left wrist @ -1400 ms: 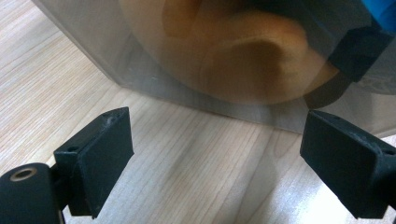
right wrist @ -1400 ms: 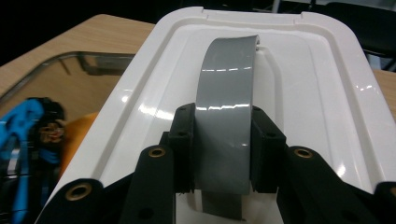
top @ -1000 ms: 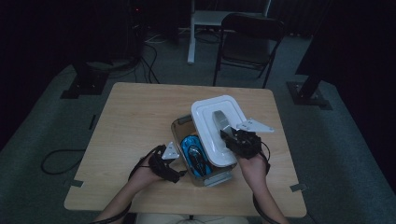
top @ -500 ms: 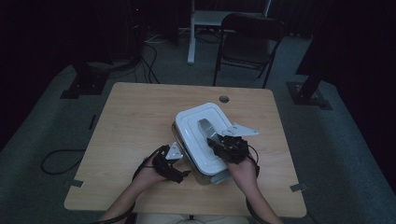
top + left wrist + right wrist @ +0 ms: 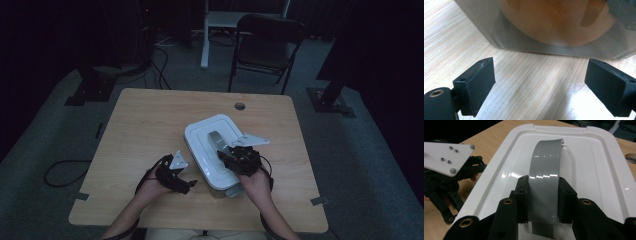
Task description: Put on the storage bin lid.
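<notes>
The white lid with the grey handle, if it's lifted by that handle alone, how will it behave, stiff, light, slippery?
The lid looks like moulded plastic with raised ribs, so probably stiff and fairly light. Its glossy shine suggests it is slippery to push. The right gripper clamps only the narrow grey handle, so the wide lid may tilt or swing when raised.

desk (image 5: 150, 130): light wood, cable hole (image 5: 240, 106) near far edge | folding chair (image 5: 267, 45): dark, top centre | floor cable (image 5: 65, 172): lower left | white desk leg (image 5: 205, 42): top centre

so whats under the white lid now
A clear box sits under the white lid; its wall is see-through but blurry, showing tan shapes inside. The right gripper clamps the lid's grey handle.
</notes>
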